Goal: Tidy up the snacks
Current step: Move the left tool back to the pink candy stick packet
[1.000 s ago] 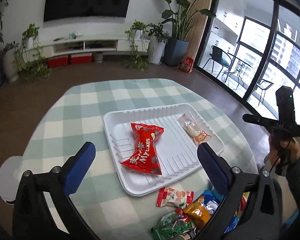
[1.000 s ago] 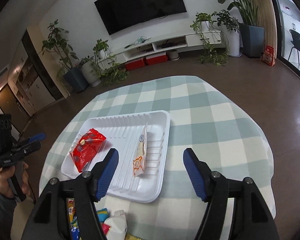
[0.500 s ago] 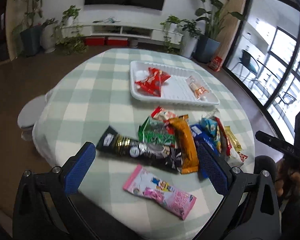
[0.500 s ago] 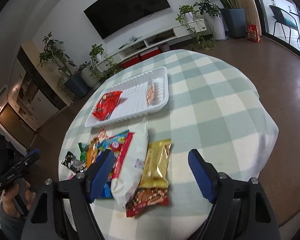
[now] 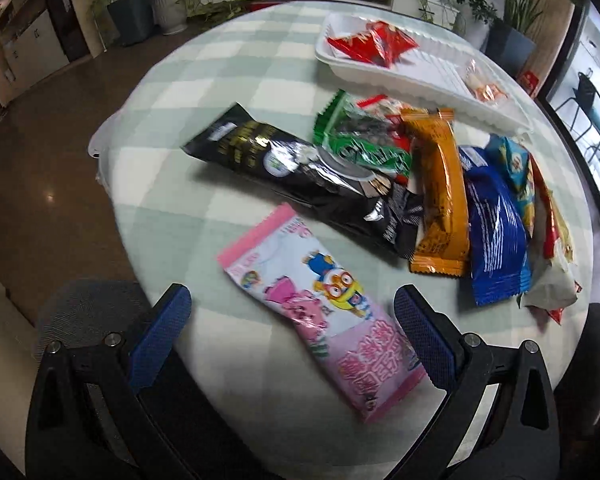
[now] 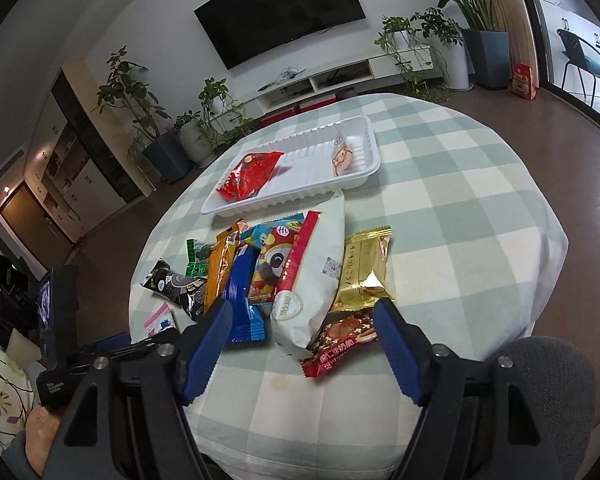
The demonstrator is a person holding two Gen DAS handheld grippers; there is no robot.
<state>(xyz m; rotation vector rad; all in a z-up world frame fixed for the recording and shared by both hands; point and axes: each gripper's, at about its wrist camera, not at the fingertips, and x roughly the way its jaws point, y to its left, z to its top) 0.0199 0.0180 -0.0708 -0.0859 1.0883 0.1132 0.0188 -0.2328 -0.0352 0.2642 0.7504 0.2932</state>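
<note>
1. Left wrist view: left gripper (image 5: 292, 320) hanging over the near edge of the table (image 5: 220, 80), jaws spread wide, gripping nothing. Pink cartoon packet (image 5: 320, 312) lying flat between and just beyond the two blue pads, slanting toward the right finger, not being pinched.
2. Further out from these tongs: black packet (image 5: 300, 172), green packet (image 5: 360, 144), orange bar (image 5: 440, 192), blue packet (image 5: 496, 224) lying piled side by side, some overlapping. Beyond the pile, white tray (image 5: 420, 80) holding a red packet (image 5: 372, 42) and a small clear-wrapped snack (image 5: 482, 84).
3. Right wrist view: right gripper (image 6: 304, 336) also standing well open, empty. White pouch (image 6: 316, 280) and gold packet (image 6: 364, 268) lying just ahead between the fingers; a red-brown chocolate packet (image 6: 340, 344) closest, near the right pad. Blue packet (image 6: 242, 300) just by the left pad.
4. Left gripper (image 6: 112, 348) showing at lower left of this view, beside the pink cartoon packet (image 6: 160, 320); hand (image 6: 40, 428) visible below it.
5. Step judged: picking the next snack from the loose pile, two already sitting in the white tray (image 6: 292, 172), most still waiting on the cloth.
6. Next move likely calling for: lowering the left tongs onto the pink packet, squeezing across its narrow width, lifting clear, carrying out to the tray. Flat slippery wrapper probably needing a low, firm pinch.
</note>
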